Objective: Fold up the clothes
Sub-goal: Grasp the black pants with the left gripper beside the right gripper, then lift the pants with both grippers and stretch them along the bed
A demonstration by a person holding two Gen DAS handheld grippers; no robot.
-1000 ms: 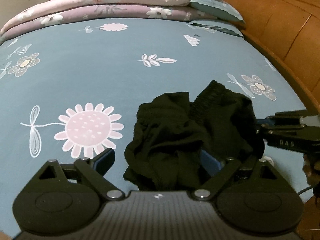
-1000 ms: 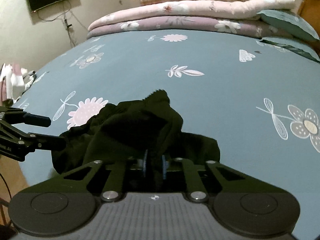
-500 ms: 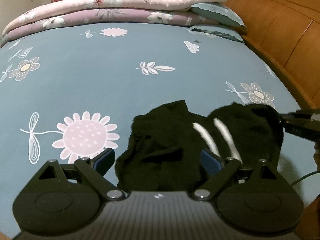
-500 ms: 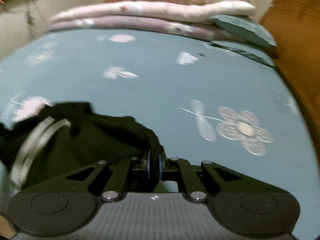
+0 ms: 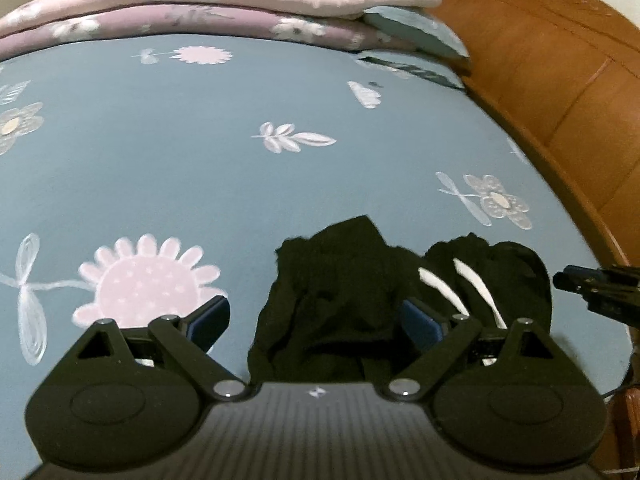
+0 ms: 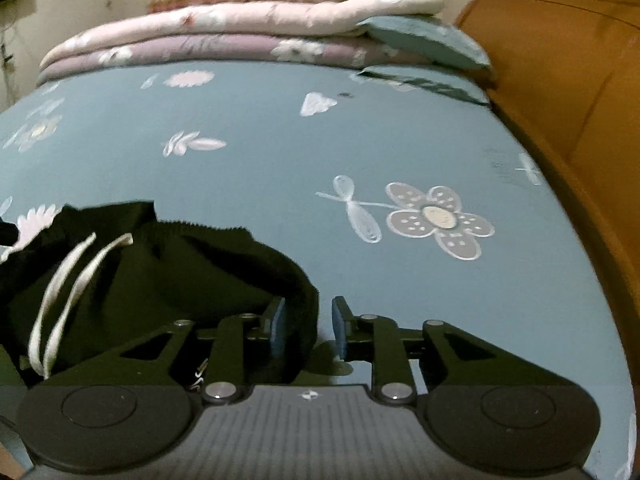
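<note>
A crumpled black garment point(image 5: 340, 280) with two white drawstrings point(image 5: 440, 284) lies on the blue flowered bed sheet point(image 5: 200, 140). My left gripper point(image 5: 316, 312) hovers open and wide over its near part, with the cloth lying loose between the fingers. In the right wrist view the garment point(image 6: 180, 272) spreads to the left, its drawstrings point(image 6: 64, 280) showing. My right gripper point(image 6: 308, 312) has its jaws opening. The ribbed waistband edge sits between them against the left pad, and there is a gap to the right pad. The right gripper point(image 5: 592, 284) also shows at the garment's right end.
Folded pink and mauve quilts point(image 5: 224, 4) and a teal pillow point(image 5: 416, 32) are stacked at the far end of the bed. A wooden headboard point(image 5: 560, 80) runs along the right side. The sheet's near edge lies just below both grippers.
My right gripper pulled the waistband out to the right, baring the white drawstrings, then its jaws parted from the cloth. The left gripper stayed open and shifted slightly over the garment.
</note>
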